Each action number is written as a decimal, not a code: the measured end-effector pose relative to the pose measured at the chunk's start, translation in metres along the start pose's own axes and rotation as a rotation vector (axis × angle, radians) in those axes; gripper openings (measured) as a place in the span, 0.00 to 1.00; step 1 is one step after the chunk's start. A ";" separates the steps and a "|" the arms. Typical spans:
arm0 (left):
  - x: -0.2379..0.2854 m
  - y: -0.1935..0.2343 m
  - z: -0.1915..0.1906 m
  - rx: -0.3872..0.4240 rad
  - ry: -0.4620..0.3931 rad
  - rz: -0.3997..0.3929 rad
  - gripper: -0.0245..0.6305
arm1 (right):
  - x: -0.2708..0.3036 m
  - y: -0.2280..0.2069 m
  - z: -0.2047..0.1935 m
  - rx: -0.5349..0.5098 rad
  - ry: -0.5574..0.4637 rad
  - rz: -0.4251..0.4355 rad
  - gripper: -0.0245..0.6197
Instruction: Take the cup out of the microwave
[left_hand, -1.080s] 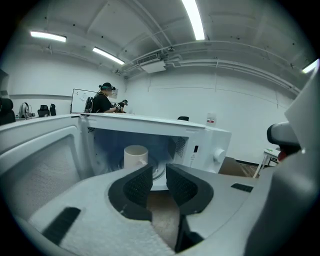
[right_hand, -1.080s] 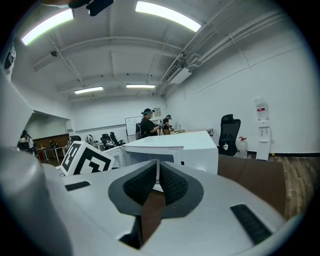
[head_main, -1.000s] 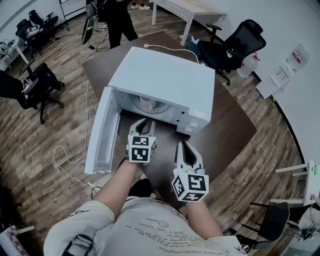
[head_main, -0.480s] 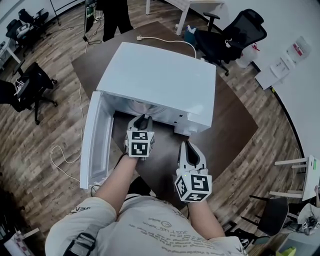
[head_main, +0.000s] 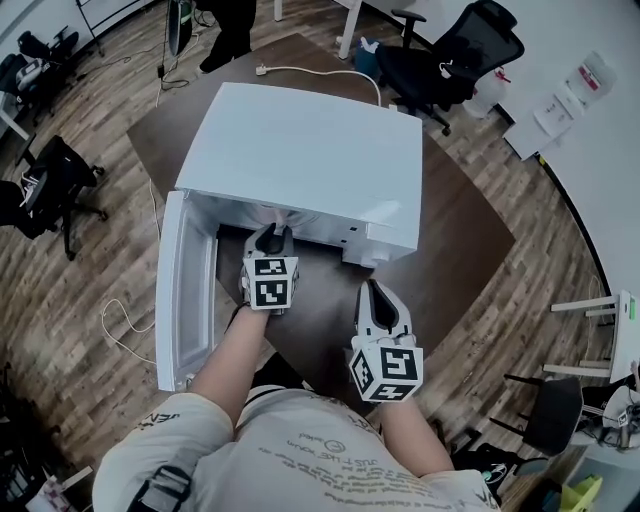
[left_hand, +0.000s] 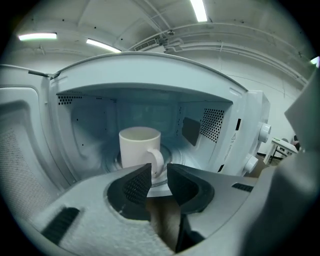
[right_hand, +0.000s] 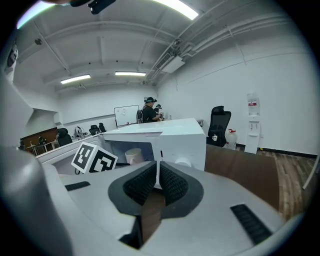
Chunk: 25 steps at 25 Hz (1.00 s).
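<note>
A white microwave (head_main: 300, 150) stands on a brown table (head_main: 460, 240) with its door (head_main: 185, 290) swung open to the left. Inside, a white cup (left_hand: 137, 147) stands upright on the turntable, its handle turned toward me. My left gripper (head_main: 275, 232) is at the mouth of the cavity. Its jaws (left_hand: 159, 175) are a narrow gap apart just in front of the handle, with nothing between them. My right gripper (head_main: 372, 290) hangs back over the table, shut (right_hand: 158, 172) and empty. From there the cup (right_hand: 134, 155) shows in the open microwave (right_hand: 170, 137). The head view hides the cup.
The control knobs (left_hand: 264, 131) sit on the panel right of the cavity. A white cable (head_main: 320, 72) runs off the table's far side. Office chairs (head_main: 450, 50) stand around on the wooden floor (head_main: 80, 290), and a person (head_main: 225, 25) stands beyond the table.
My left gripper has moved forward, up to the microwave's opening. The right gripper has stayed about where it was. The head view has shifted slightly.
</note>
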<state>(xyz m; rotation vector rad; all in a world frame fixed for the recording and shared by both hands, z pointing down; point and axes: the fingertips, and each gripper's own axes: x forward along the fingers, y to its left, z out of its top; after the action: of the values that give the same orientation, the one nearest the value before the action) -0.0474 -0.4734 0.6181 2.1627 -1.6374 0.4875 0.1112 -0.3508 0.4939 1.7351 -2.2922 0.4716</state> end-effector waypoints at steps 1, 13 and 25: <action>0.002 0.000 0.001 0.003 0.002 -0.004 0.17 | 0.001 -0.001 0.000 -0.001 0.002 -0.002 0.07; 0.021 -0.009 0.003 0.033 0.017 -0.053 0.17 | 0.007 -0.016 -0.003 0.006 0.016 -0.041 0.07; 0.036 -0.026 0.003 0.106 0.007 -0.125 0.17 | 0.012 -0.023 -0.003 0.007 0.028 -0.064 0.07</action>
<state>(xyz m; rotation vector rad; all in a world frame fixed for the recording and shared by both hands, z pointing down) -0.0126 -0.4982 0.6309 2.3198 -1.4929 0.5549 0.1305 -0.3661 0.5036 1.7877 -2.2112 0.4897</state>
